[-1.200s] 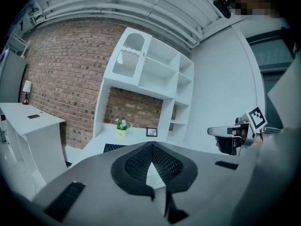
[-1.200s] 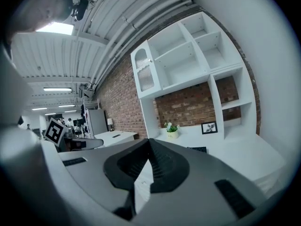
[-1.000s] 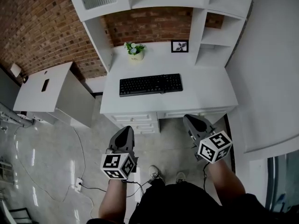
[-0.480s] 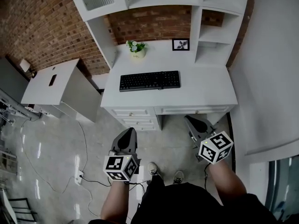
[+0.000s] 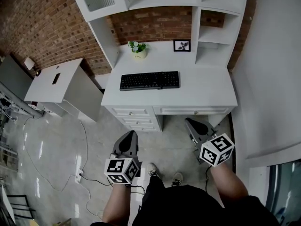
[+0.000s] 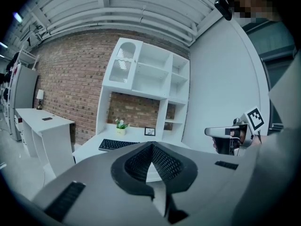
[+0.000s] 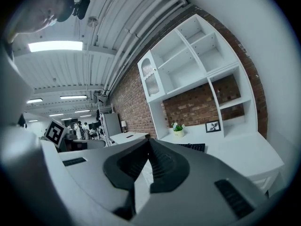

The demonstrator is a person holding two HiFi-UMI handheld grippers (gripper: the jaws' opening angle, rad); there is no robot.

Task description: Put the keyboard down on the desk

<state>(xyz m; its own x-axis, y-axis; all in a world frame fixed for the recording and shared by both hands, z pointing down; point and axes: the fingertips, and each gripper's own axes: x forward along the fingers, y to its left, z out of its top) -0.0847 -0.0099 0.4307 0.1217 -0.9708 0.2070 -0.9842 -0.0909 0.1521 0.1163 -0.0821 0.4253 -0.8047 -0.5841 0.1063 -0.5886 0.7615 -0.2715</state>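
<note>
Keyboard [image 5: 149, 80] is lying flat on desk [image 5: 207, 91]; left gripper [image 5: 127, 144] and right gripper [image 5: 198, 127], closed empty, are hanging well clear — task looks complete.

The keyboard [image 5: 149, 80] lies on the desk [image 5: 207, 91], centre-left. Behind it stand a potted plant [image 5: 137, 50] and, to the right, a picture frame [image 5: 181, 45]. A side table [image 5: 44, 88] stands left of the desk.
</note>
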